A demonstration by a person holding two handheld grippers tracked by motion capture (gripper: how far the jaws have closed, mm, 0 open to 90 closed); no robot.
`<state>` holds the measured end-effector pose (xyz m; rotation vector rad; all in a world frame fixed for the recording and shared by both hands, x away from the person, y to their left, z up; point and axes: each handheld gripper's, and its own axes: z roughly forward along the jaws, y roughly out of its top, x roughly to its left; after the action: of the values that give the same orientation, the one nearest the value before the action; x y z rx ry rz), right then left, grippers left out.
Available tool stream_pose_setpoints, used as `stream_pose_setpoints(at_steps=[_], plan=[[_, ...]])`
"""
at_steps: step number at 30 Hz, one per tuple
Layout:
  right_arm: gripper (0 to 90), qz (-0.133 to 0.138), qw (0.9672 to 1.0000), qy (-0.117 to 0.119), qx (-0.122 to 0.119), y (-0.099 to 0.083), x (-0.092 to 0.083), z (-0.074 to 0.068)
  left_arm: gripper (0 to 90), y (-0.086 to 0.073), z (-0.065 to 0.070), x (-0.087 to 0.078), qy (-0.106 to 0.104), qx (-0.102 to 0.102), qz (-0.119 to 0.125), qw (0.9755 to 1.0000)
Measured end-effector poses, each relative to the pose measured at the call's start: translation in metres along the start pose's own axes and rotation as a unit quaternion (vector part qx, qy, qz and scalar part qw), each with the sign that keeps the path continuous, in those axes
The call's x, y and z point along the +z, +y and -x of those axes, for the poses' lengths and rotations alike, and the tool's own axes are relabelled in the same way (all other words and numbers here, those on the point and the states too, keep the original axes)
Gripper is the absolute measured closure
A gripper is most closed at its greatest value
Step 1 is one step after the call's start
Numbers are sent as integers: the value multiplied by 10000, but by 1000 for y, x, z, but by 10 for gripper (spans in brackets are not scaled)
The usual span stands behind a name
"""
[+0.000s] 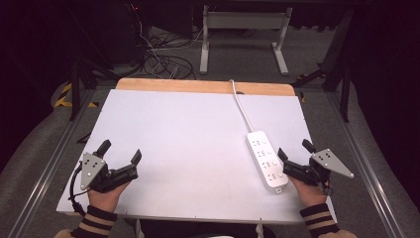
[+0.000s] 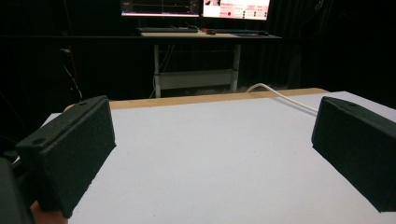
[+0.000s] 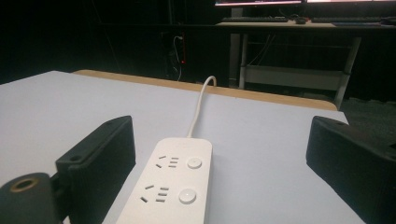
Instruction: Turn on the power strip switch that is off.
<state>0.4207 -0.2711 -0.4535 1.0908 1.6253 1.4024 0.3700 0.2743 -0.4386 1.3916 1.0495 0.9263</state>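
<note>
A: Where's the power strip (image 1: 267,158)?

B: Flat on the table (image 1: 178,134), right side, cord (image 1: 241,106) trailing off the far edge. The right gripper (image 1: 293,155) sits just beside its near end, jaws wide, empty (probably lined up to work on it).

A: And the left gripper (image 1: 120,152)?

B: Also gaping, empty, resting well apart over bare table.

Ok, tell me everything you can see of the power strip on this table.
The power strip is a long white plastic bar with rounded corners, lying flat on the white table near its right side. Its top faces up and carries a row of sockets, each paired with a round button. A white cable leaves its far end and runs over the table's wooden back edge. Nothing grips it: the right tongs stand open by its near end, apparently not touching.
</note>
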Motion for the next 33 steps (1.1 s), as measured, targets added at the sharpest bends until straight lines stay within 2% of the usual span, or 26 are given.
stream_pose_setpoints(at_steps=[9, 13, 23, 26, 27, 30, 33], plan=[[88, 8, 10000, 6, 12, 0, 0, 0, 3, 0, 0, 0, -5, 3, -15, 10000], [85, 14, 9999, -9, 99, 0, -1, 1, 3, 0, 0, 0, 8, 3, -1, 10000], [52, 58, 9996, 153, 242, 2, -1, 2, 3, 0, 0, 0, 20, 15, 8, 10000], [67, -21, 9994, 207, 277, 2, 1, 1, 3, 0, 0, 0, 24, 13, 9, 10000], [134, -66, 9993, 277, 259, 2, 1, 1, 3, 0, 0, 0, 23, 18, 10, 10000], [508, -82, 9988, 464, 143, 1, -2, 1, 3, 1, 0, 0, 26, 16, 14, 10000], [662, -88, 9985, 532, 112, 1, -3, 3, 4, 0, 0, 0, 23, 14, 4, 10000]])
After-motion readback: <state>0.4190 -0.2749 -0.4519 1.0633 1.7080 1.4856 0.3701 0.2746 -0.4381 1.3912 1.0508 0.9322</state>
